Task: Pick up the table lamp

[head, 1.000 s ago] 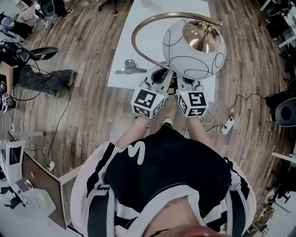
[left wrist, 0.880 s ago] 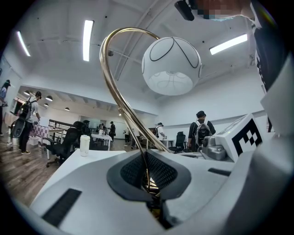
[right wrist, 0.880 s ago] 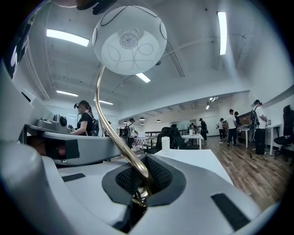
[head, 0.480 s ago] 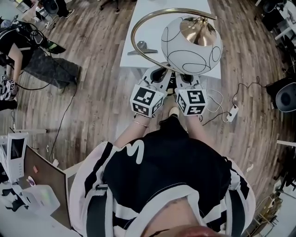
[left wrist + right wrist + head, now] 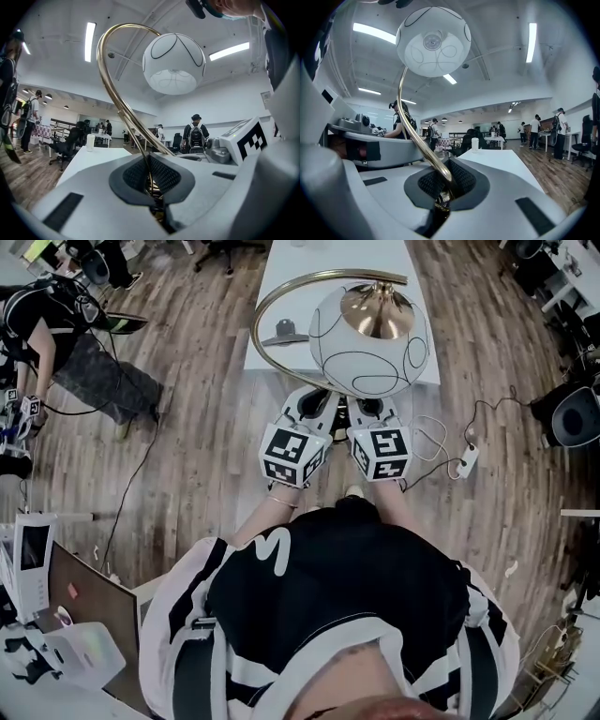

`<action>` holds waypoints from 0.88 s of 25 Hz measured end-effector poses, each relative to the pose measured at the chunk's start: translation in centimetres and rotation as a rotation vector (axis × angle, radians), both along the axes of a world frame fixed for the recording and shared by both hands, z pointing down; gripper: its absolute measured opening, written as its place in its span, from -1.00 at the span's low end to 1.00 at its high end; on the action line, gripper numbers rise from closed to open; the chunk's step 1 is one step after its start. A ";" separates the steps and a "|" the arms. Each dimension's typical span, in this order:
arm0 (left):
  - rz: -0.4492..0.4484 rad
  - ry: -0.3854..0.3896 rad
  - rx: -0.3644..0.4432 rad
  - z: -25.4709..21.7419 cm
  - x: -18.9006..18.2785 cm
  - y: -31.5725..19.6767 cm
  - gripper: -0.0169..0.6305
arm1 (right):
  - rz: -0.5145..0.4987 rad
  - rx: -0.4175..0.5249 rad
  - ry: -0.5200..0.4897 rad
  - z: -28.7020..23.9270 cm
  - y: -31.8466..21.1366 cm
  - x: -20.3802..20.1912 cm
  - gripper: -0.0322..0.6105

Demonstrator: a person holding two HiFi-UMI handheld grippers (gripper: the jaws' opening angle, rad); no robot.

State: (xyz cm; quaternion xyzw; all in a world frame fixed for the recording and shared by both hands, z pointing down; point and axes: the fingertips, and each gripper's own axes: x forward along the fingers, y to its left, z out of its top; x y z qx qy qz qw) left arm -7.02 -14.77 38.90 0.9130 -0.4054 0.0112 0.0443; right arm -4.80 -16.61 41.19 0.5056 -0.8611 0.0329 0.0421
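The table lamp has a white globe shade (image 5: 370, 338) with thin black lines and a curved brass stem (image 5: 272, 306). It hangs in the air, over the floor and the table's near edge. My left gripper (image 5: 317, 404) and right gripper (image 5: 372, 409) stand side by side under the globe. Each is shut on the low end of the stem. In the left gripper view the stem (image 5: 112, 89) rises from the shut left gripper (image 5: 152, 187) to the globe (image 5: 173, 63). The right gripper view shows the same: stem (image 5: 419, 140), right gripper (image 5: 443, 187), globe (image 5: 433, 42). The lamp's base is hidden.
A white table (image 5: 281, 296) lies ahead with a grey metal piece (image 5: 283, 334) on it and a white cup (image 5: 475, 144) farther back. On the wood floor to the right lie a power strip (image 5: 466, 462) and cables. A person (image 5: 84, 352) stands at the left; an office chair (image 5: 572, 418) is at the right.
Lamp and both grippers have drawn back from the white table; its near edge now lies farther up in the head view. Both grips are unchanged.
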 end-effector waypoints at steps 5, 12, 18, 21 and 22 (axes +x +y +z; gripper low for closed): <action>0.029 -0.009 0.006 -0.3 0.9 1.2 -0.94 | 0.023 0.026 0.022 -0.5 1.1 0.9 -0.85; 0.059 -0.023 0.006 0.1 1.4 3.8 -0.94 | 0.050 0.025 0.013 -0.1 3.7 1.4 -0.85; 0.065 -0.034 0.014 0.1 2.5 5.7 -0.94 | 0.062 0.028 0.009 -0.1 5.6 2.5 -0.85; 0.052 -0.039 0.019 -0.1 3.0 6.5 -0.94 | 0.052 0.036 0.010 -0.4 6.3 3.0 -0.85; 0.048 -0.043 0.020 -0.2 3.1 6.8 -0.94 | 0.046 0.036 0.004 -0.4 6.7 3.1 -0.85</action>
